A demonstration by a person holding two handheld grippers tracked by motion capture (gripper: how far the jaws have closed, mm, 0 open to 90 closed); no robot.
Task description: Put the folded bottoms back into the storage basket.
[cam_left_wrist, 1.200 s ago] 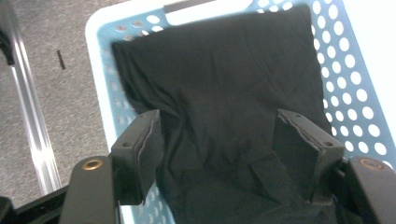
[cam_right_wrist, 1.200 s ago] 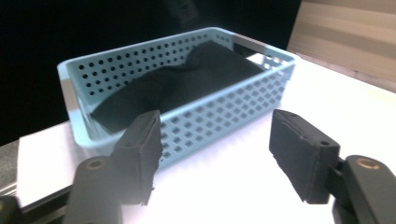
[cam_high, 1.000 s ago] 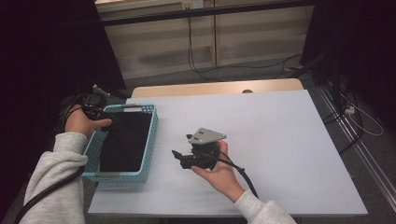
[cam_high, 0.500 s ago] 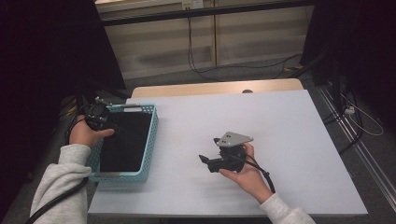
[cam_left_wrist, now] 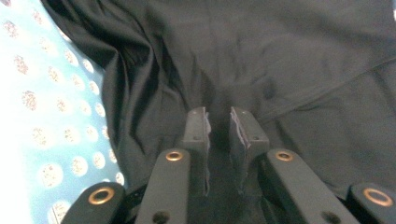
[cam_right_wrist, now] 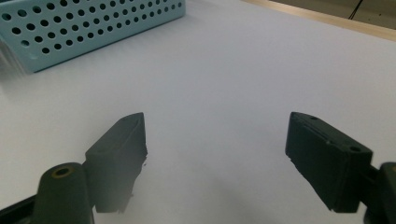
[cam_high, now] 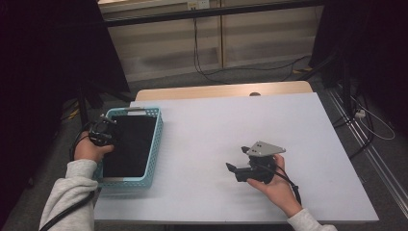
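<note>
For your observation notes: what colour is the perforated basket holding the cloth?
Light blue basket, clearest in the high view; the cloth inside is black.

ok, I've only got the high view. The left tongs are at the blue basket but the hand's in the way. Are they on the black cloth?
Observer: Yes. In the left gripper view the left tongs have just been closing, and a fold of the black cloth looks pinched between the pads.
Operator: Where in the basket?
Observer: Near a side wall. The perforated wall of the basket runs along the left edge of that view.
Operator: Right one carrying anything?
Observer: No. In the right gripper view the right tongs stand wide open, with bare white table between them.
</note>
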